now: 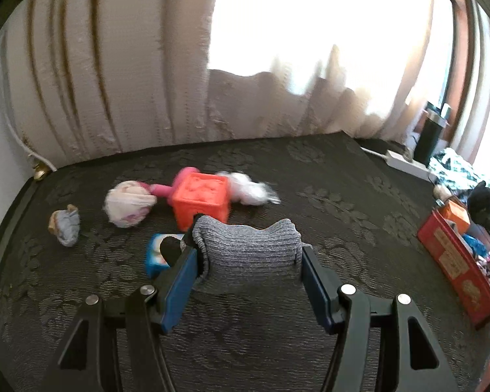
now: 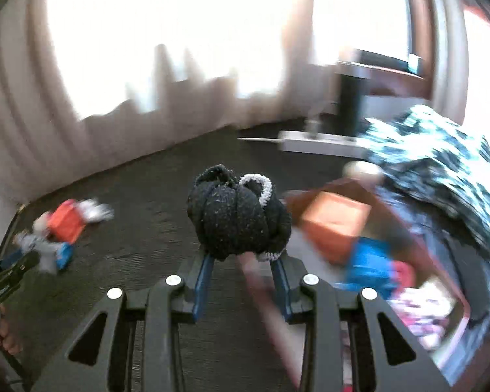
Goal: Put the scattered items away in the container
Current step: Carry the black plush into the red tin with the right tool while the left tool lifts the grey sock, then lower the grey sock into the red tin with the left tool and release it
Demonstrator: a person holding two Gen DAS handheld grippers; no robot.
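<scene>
On the dark patterned table [image 1: 277, 170], left wrist view: left gripper [image 1: 248, 258] half spread, pads pressed on a grey sock bundle [image 1: 248, 245]. Orange cube [image 1: 201, 201], white bundle [image 1: 129, 207] and blue packet [image 1: 155, 254] lay behind; red box [image 1: 454, 261] at right. Right wrist view, blurred: right gripper [image 2: 241, 261] nearly closed, clamping a black sock ball [image 2: 236, 219] beside the red box [image 2: 454, 281].
</scene>
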